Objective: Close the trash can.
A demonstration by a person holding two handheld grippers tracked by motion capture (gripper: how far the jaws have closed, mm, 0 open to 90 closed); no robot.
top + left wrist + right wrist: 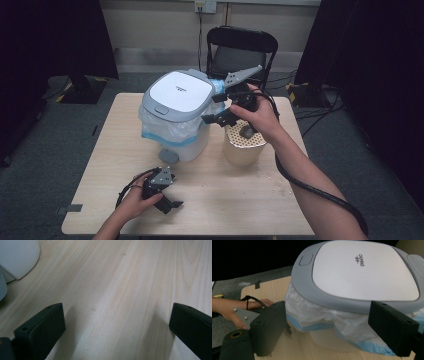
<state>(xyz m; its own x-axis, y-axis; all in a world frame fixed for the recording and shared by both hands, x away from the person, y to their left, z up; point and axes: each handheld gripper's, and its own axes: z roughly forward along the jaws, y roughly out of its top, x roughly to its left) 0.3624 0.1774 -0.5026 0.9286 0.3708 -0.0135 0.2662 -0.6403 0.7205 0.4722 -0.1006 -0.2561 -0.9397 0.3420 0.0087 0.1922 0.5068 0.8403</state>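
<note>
Approaching lidded trash bin [177, 112] on desk [240, 200] with right tongs [220, 118] apart, empty; left tongs [167, 200] apart, resting. I judge bin light, lid slick, liner [322, 317] flimsy: grip rim.

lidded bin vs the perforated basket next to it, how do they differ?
The lidded bin is white and grey; the perforated basket is cream. The bin is closed by a flat lid; the basket is open on top. The bin has a plastic liner bunched under its rim; the basket shows none. The bin stands taller than the basket. Both stand upright on the table, side by side.
</note>
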